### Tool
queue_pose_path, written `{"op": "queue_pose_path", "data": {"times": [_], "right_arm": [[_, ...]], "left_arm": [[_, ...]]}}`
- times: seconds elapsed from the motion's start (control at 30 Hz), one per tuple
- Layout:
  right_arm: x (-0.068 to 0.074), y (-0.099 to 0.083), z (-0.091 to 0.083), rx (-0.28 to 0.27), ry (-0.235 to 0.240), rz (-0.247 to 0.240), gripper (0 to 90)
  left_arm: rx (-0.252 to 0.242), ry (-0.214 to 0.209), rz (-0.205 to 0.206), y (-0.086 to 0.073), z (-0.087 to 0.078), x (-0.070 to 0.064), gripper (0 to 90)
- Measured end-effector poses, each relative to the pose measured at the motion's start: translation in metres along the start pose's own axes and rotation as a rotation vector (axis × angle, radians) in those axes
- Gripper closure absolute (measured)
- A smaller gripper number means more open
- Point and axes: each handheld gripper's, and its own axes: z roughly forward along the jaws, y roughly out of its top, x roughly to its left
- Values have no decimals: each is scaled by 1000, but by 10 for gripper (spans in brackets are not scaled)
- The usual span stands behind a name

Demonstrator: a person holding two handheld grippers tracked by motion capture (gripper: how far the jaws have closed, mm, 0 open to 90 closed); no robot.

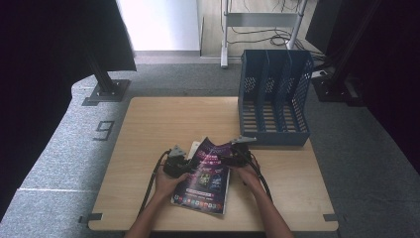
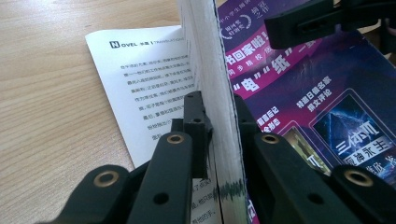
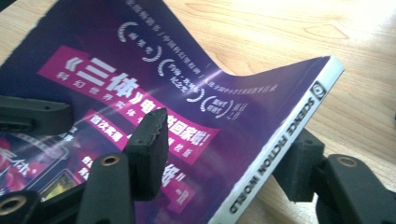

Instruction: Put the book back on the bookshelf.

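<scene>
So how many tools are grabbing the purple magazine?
2. The left tool grips the magazine at its page edge; the right tool clamps its spine side.

The purple glossy-covered paper magazine has a smooth cover that catches the light with a sheen; its white spine looks equally slick. Its inner pages are matt white printed paper, and the page block's cut edge looks slightly rough and fibrous. The left hand-held gripper is matt black plastic with brass-coloured metal rivets; its pads look ridged. The light wooden desk shows a smooth, satin grain. The blue perforated plastic file rack looks matt.
</scene>
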Motion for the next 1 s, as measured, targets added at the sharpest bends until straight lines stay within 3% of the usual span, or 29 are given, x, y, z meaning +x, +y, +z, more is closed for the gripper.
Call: {"op": "queue_pose_path", "data": {"times": [0.17,0.3,0.47,0.77,1.0], "right_arm": [[-5,0,2,-4,7,10,462],[-7,-1,3,-2,-4,0,523],[-8,0,3,5,16,-5,596],[-7,1,-1,-5,23,-6,631],[-1,6,-14,-60,33,-2,665]], "left_arm": [[0,0,0,0,0,0,818],[-2,0,-1,0,0,0,815],[-5,-5,-4,0,0,0,812],[-13,-11,-3,1,-2,0,809],[-57,-18,10,5,-12,-2,806]]}}
